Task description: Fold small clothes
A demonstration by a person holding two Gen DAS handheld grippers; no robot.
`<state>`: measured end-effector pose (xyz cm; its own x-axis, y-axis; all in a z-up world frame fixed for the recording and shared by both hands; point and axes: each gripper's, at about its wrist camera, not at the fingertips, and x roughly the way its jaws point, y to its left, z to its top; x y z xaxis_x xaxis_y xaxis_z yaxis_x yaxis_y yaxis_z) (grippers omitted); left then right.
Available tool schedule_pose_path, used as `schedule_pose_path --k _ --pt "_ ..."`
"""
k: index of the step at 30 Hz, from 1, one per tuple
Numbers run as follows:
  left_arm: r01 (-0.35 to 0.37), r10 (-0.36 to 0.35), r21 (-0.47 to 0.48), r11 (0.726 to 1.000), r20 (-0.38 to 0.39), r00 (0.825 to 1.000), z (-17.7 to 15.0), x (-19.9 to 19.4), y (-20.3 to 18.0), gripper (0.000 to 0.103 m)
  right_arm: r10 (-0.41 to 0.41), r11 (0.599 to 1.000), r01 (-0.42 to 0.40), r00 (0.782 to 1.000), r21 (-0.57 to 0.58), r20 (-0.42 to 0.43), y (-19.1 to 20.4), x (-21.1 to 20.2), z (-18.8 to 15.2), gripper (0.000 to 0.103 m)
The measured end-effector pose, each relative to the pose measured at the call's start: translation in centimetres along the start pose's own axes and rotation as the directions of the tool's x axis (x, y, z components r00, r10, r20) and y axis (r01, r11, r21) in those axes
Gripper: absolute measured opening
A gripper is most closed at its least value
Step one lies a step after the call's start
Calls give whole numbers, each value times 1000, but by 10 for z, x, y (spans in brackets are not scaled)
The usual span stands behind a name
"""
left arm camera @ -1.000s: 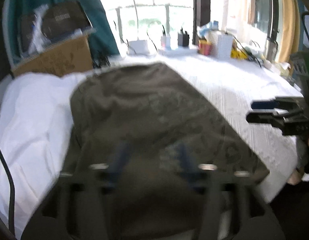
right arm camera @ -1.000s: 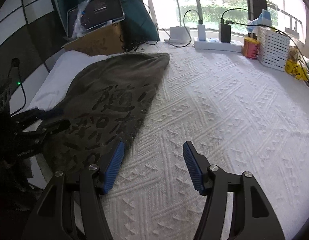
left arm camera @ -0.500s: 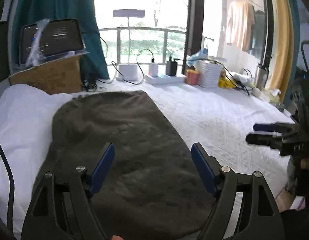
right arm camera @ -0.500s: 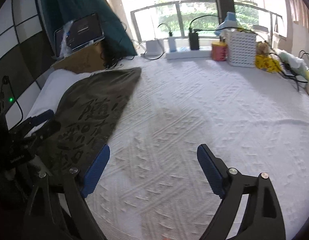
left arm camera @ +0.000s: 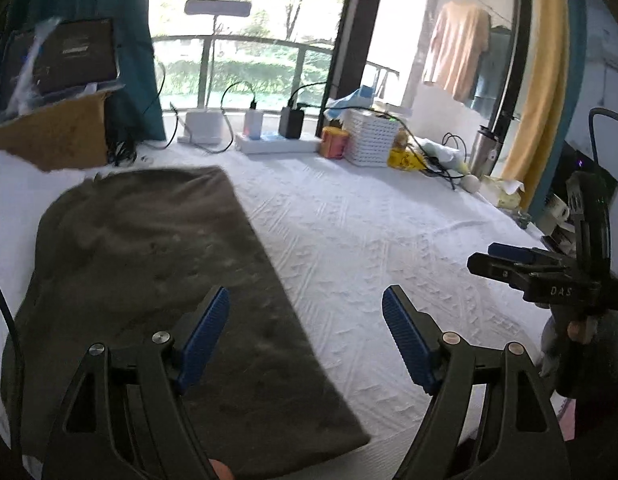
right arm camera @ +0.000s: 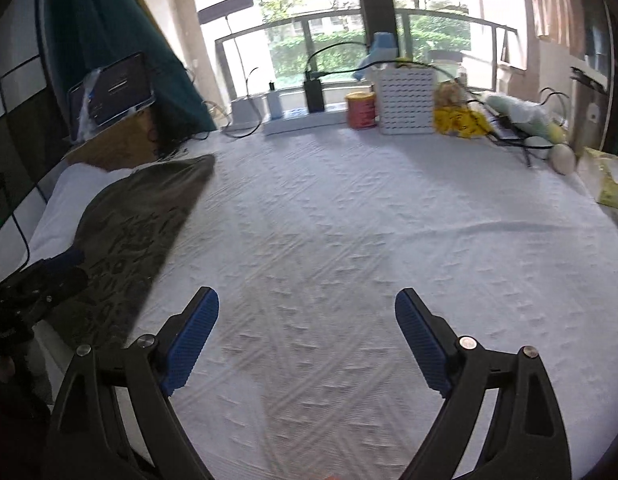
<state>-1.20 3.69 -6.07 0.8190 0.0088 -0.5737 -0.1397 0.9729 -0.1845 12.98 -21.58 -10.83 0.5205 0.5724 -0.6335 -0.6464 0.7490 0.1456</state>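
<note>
Here the left gripper [left arm camera: 305,320] stands wide apart with nothing between its blue pads [left arm camera: 205,332]; its left pad hangs over the near right part of the olive-brown folded garment [left arm camera: 149,280], while its right pad is over bare bedspread. The garment lies flat along the left side of the white textured bedspread [left arm camera: 389,248], its near end close to the bed's near edge, its far end toward the far left corner, where it overlaps a white pillow [left arm camera: 13,184]. In the right wrist view the right gripper [right arm camera: 307,334] is also spread wide and empty, its jaws having just been opening; both pads [right arm camera: 419,340] are over bare bedspread [right arm camera: 349,240], well to the right of the garment [right arm camera: 141,232], whose dark printed characters show on the upper face. Each view catches the other tool at its edge: the right gripper [left arm camera: 521,264] near the bed's right edge, the left one [right arm camera: 49,276] over the garment's near left part. Farther on, a cardboard box [left arm camera: 57,136] sits at the far left corner. Along the far edge stand chargers on a power strip [left arm camera: 277,144], an orange tin [right arm camera: 361,110] and a white perforated basket [right arm camera: 407,100].
</note>
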Motion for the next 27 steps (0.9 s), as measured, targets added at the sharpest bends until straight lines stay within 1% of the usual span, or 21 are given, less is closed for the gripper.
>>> schedule_pose_path --k 2,5,8,10,15,21,27 --pt "10 -11 32 999 27 1000 5 -3 -7 81 -18 1000 18 1000 2 8 -7 -5 1 90" --pt "-11 0 111 994 100 995 15 -10 -24 81 -49 999 49 999 14 14 -15 -12 4 90" --pt "-24 1 154 988 144 990 25 -15 -35 81 -77 997 77 997 27 29 -23 -17 8 90" --pt "-7 -21 166 986 169 985 33 -17 -41 81 -92 995 90 995 31 39 -27 -21 11 90" --pt "2 -40 180 984 204 978 52 -17 -48 81 -116 993 114 990 26 75 -29 -34 19 90" --pt "-32 -29 209 977 281 959 76 -31 -52 81 -140 990 140 979 10 147 -31 -57 34 90" --pt "-61 -10 209 976 325 946 94 -46 -52 81 -162 986 165 960 5 226 -31 -85 50 90"
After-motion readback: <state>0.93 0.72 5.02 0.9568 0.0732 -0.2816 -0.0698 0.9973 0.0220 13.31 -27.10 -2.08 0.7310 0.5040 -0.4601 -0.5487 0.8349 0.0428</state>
